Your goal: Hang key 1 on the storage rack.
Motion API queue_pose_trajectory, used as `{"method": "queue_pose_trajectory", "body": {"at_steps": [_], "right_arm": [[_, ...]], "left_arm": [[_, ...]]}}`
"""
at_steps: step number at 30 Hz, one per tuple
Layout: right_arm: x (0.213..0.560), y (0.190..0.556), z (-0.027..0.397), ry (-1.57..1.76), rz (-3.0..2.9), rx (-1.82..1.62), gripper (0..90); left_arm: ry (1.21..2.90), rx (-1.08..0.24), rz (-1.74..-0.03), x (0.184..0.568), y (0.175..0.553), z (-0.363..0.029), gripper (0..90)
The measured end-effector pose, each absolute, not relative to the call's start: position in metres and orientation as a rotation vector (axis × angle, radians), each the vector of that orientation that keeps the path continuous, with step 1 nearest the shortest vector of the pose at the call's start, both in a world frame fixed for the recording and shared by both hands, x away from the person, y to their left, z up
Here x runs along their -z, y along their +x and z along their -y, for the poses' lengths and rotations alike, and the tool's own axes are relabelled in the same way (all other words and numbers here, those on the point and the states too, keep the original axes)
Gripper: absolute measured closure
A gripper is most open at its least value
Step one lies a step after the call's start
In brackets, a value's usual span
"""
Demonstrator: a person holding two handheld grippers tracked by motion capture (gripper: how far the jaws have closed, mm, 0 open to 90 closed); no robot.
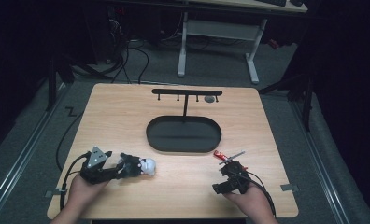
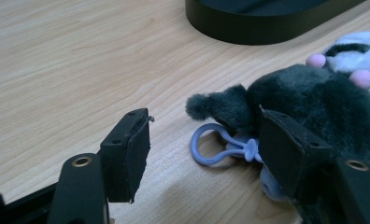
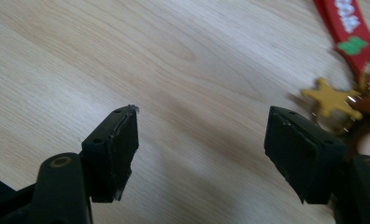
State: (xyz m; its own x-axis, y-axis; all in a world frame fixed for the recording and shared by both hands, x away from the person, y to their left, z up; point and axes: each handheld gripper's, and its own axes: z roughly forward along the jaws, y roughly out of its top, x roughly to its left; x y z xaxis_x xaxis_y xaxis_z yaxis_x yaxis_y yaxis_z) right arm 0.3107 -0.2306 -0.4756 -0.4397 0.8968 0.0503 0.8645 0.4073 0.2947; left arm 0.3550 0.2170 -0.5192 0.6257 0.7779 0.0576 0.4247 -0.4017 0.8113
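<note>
A dark room with grey floor surrounds a light wooden table (image 1: 127, 112); behind it stands a white desk frame (image 1: 218, 42) among loose cables. Toward the far middle of the table sits a black oval tray (image 1: 183, 134) with a thin post and a crossbar of small hooks (image 1: 187, 92) rising from its back rim. The wood to the left and right of the tray is bare out to both side edges, and a wide bare strip lies between the two hands along the near edge.

The left gripper (image 1: 122, 169) lies low near the front left, jaws spread wide. A plush toy (image 1: 141, 166), dark grey with a white end, rests on the table just in front of the tray's near left rim. In the left gripper view the toy (image 2: 309, 107) presses against the inside of the right-hand jaw, while its lilac clip (image 2: 220, 147) lies on the wood in the gap; the other jaw stands well apart from both, so nothing is squeezed.

The right gripper (image 1: 230, 170) sits near the front right, jaws open with only bare wood between them. A red keychain (image 1: 226, 157) lies just ahead of it, near the tray's near right rim. In the right gripper view its red strap (image 3: 349, 28) and yellow star (image 3: 330, 98) lie just outside the right-hand jaw
</note>
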Motion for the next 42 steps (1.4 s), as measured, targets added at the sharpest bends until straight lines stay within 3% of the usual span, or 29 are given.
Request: {"method": "queue_pose_trajectory", "body": {"at_steps": [21, 28, 42], "right_arm": [[0.463, 0.307, 0.284, 1.711, -2.418, -0.328, 29.0], [0.469, 0.315, 0.303, 1.776, -2.373, -0.321, 35.3], [0.478, 0.333, 0.302, 1.802, -2.386, -0.308, 38.4]], "left_arm": [[2.064, -0.549, -0.938, 0.521, 0.352, -0.219, 34.7], [2.068, -0.546, -0.938, 0.522, 0.353, -0.219, 34.8], [2.082, -0.546, -0.931, 0.522, 0.353, -0.217, 35.0]]}}
